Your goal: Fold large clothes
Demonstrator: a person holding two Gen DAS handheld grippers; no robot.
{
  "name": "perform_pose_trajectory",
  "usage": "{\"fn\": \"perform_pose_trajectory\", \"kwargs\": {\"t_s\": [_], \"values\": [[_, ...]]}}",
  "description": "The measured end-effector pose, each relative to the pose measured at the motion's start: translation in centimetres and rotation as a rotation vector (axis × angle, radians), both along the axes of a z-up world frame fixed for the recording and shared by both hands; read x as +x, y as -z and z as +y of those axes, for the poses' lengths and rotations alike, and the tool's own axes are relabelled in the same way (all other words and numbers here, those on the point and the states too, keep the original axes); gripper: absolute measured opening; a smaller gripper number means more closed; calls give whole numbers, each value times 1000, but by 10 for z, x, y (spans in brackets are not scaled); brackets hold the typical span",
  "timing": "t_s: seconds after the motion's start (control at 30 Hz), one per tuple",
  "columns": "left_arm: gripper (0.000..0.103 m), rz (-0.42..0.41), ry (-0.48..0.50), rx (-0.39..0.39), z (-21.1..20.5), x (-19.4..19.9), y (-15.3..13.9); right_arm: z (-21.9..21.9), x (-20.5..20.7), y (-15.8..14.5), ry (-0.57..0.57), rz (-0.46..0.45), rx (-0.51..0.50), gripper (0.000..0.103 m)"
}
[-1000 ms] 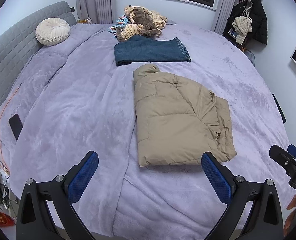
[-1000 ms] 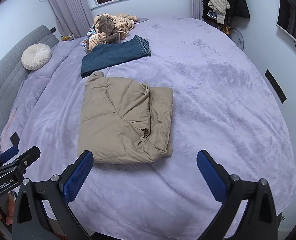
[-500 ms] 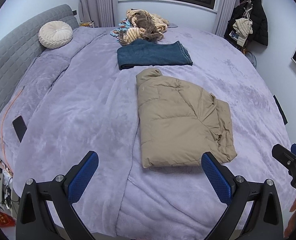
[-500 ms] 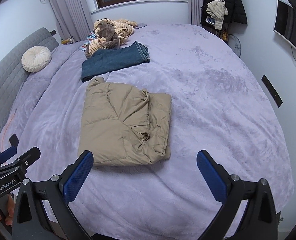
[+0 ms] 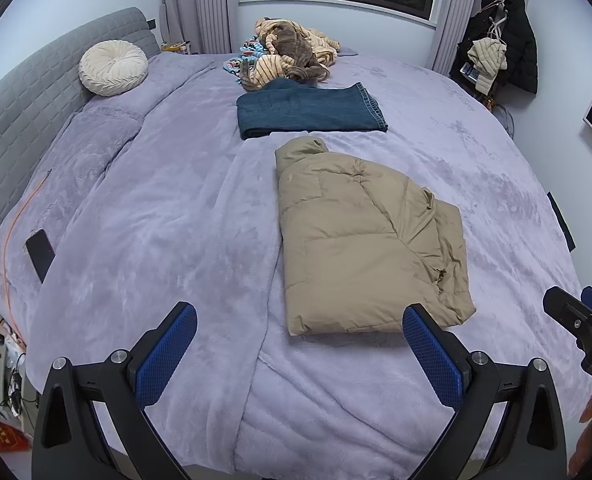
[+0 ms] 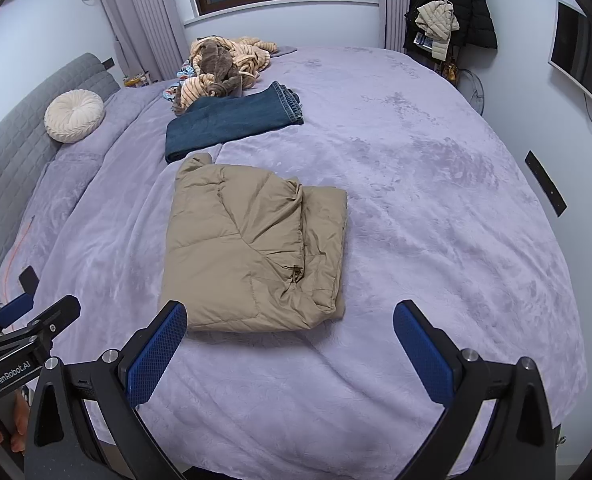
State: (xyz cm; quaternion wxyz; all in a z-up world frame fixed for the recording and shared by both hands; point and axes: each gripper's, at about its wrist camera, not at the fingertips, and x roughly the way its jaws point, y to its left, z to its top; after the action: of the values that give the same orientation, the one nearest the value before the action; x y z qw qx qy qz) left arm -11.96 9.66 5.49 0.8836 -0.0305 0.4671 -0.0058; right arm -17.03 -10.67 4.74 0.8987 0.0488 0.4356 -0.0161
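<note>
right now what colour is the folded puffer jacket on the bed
Tan, a plain khaki beige: the puffer jacket shows best in the right wrist view.

A tan puffer jacket [image 5: 359,240] [image 6: 256,248] lies folded into a thick rectangle in the middle of my frame, flat on the bed. Its collar end points toward the top of the frame. A creased, bunched layer runs along its right edge, and the left side is smoother.

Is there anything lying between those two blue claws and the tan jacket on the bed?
Nothing visible. Only bare purple blanket lies between the open left gripper, the open right gripper and the tan jacket.
</note>
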Motion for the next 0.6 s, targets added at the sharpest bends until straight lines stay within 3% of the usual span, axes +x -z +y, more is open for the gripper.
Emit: {"fn": "perform_pose_trajectory", "kwargs": {"t_s": [0.6], "values": [[103,0,1,0,1,-1,0,3,0,-1,-5,-1,1,103]]}}
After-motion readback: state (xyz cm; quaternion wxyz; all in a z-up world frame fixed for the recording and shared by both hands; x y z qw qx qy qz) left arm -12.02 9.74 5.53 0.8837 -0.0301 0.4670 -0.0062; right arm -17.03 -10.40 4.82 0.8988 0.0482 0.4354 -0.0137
